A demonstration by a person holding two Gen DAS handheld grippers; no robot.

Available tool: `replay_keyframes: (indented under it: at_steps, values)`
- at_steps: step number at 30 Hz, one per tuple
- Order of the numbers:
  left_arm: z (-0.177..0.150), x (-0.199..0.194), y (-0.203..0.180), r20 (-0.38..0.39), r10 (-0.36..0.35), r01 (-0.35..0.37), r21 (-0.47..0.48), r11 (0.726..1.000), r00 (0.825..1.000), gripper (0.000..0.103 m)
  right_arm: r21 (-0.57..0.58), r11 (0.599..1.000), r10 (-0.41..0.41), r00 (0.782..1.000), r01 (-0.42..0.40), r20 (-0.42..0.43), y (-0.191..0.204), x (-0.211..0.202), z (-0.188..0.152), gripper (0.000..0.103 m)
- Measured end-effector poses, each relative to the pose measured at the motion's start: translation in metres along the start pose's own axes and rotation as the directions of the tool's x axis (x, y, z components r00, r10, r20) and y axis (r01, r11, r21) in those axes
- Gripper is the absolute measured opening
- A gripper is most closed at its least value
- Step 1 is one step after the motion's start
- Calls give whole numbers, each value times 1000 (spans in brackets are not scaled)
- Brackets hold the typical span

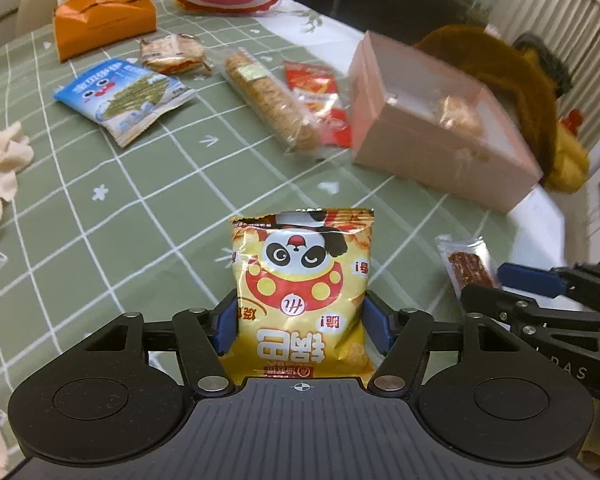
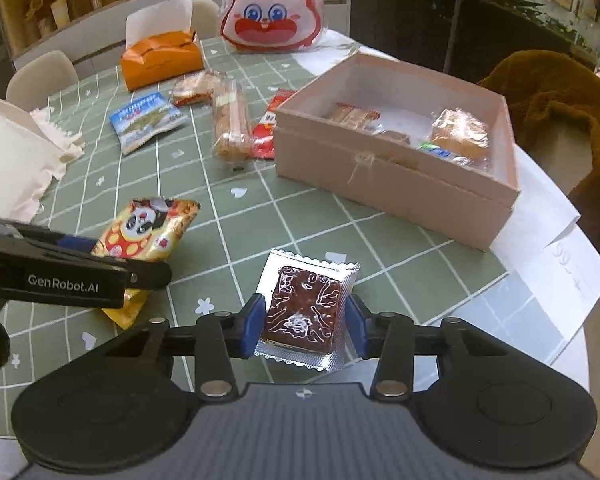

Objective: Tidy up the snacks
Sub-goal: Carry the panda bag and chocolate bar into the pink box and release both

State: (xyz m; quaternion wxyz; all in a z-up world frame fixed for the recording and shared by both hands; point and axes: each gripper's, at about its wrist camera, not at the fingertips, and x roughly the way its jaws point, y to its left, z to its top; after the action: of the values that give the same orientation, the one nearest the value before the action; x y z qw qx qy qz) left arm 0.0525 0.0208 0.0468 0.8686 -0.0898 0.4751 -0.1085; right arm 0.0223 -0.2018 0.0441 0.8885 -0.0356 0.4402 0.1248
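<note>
Green checked cloth (image 2: 300, 208) covers the table, and the scene is read from its left side across to its right.

Far left: an orange tissue box (image 2: 162, 60) and a blue seaweed packet (image 2: 146, 120) lie loose. Next to these sit a small wrapped cake (image 2: 192, 90), a long sleeve of crackers (image 2: 230, 120) and a red sachet (image 2: 270, 128), the last just beside the box wall. None of these has been put away.

Near left: the left gripper (image 1: 300, 320) straddles the yellow panda snack bag (image 1: 300, 292). Its jaws stand wide, the blue pads at the bag's two sides; whether they press on it cannot be told. The bag appears to rest on the cloth.

Centre: the right gripper (image 2: 302, 320) is closed onto a foil-wrapped brown cake (image 2: 304, 312), pads against both edges of the wrapper, near the table's front.

Right: the pink box (image 2: 380, 184) stands open and already holds several wrapped items, among them a bun in clear film (image 2: 460, 136).

Assessment: the task is partly done. By my count seven pieces remain outside the box, two of them now in hand.
</note>
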Motion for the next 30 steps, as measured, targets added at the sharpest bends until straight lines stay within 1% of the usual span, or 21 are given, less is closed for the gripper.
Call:
replay_keyframes:
  at_steps: [1,3,6,9,11,13,14,15,16,18,19,21,22,23,24,25,26,27,29,30]
  values:
    - [4,-7,-1,21,-11,11,-1,1000,1000,68,10,1000,4,1000,-4,15,-3,-6,4,42]
    - [16,-22,-8,76,-15,14,15,1000,997,68,21,1000,9,997,-10,76,-12,-26,17,42]
    - [54,-46,-26,163,-54,45,59,997,985,68,27,1000,-10,982,5,186,-28,-57,50,42]
    - [99,-65,-51,247,-89,57,131,990,965,68,64,998,-37,960,20,277,-50,-85,101,42]
    - [130,-74,-69,299,-114,61,180,982,947,68,98,995,-45,950,15,310,-66,-97,132,42]
    - [152,-74,-84,316,-143,75,217,973,938,69,116,993,-53,942,15,331,-79,-102,158,42]
    - [165,-70,-90,311,-156,85,230,970,937,69,124,992,-73,938,33,338,-84,-102,169,42]
    - [177,-62,-96,290,-169,99,239,966,942,69,131,990,-90,938,48,335,-89,-99,176,42]
    - [184,-53,-100,266,-182,118,241,963,947,69,138,989,-104,940,62,324,-93,-94,183,42]
    - [200,-26,-103,198,-218,175,213,961,956,69,160,984,-124,948,79,295,-100,-80,190,42]
    - [206,-8,-101,158,-250,222,176,959,955,69,173,981,-132,953,86,273,-104,-71,191,42]
    - [216,42,-94,53,-331,327,76,942,942,69,191,977,-141,963,97,230,-110,-52,192,43]
    - [217,70,-92,-10,-350,350,33,936,937,69,198,975,-141,969,100,205,-113,-40,193,48]
    - [213,93,-91,-50,-321,323,18,946,946,68,208,973,-138,975,101,173,-116,-27,193,49]
    - [208,103,-89,-48,-283,285,29,958,958,68,223,970,-129,984,99,123,-120,-13,192,50]
    - [204,105,-87,-32,-272,273,37,961,962,68,234,968,-118,989,93,92,-120,-5,189,50]
    - [200,105,-79,-10,-285,285,20,958,958,68,249,965,-102,992,82,69,-124,3,186,50]
    - [197,103,-70,-1,-297,297,-19,955,955,68,253,965,-92,994,73,63,-126,6,185,51]
    - [196,96,-50,30,-309,311,-94,946,950,67,247,966,-98,994,81,56,-125,13,182,58]
    - [197,94,-46,36,-315,317,-101,943,948,67,243,966,-104,993,89,52,-122,14,179,62]
